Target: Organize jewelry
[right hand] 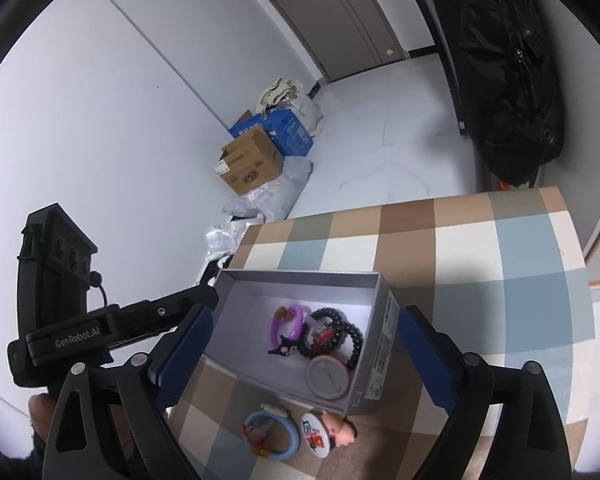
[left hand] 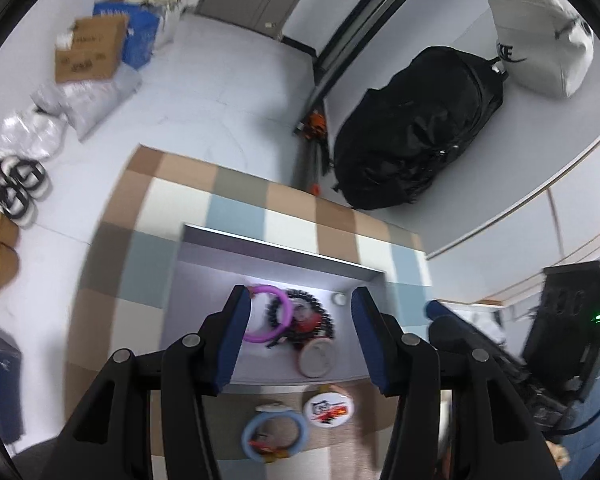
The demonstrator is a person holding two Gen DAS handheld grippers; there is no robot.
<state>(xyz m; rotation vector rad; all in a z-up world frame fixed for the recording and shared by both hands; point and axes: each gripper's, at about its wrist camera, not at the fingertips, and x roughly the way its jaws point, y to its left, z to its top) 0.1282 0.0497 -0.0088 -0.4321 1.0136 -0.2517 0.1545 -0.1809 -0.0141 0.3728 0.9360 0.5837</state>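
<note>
Both my tongs spread, nothing pinched: left gripper (left hand: 302, 336) & right gripper (right hand: 302, 354) over grey box (right hand: 374, 344). Purple ring (right hand: 286, 322), black bead bracelet (right hand: 340, 330) inside; blue ring (right hand: 274, 436), badge (right hand: 316, 432) outside on checked cloth (right hand: 480, 248).

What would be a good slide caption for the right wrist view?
Open right claw above a grey box holding bracelets; blue bracelet and badge wait outside.
</note>
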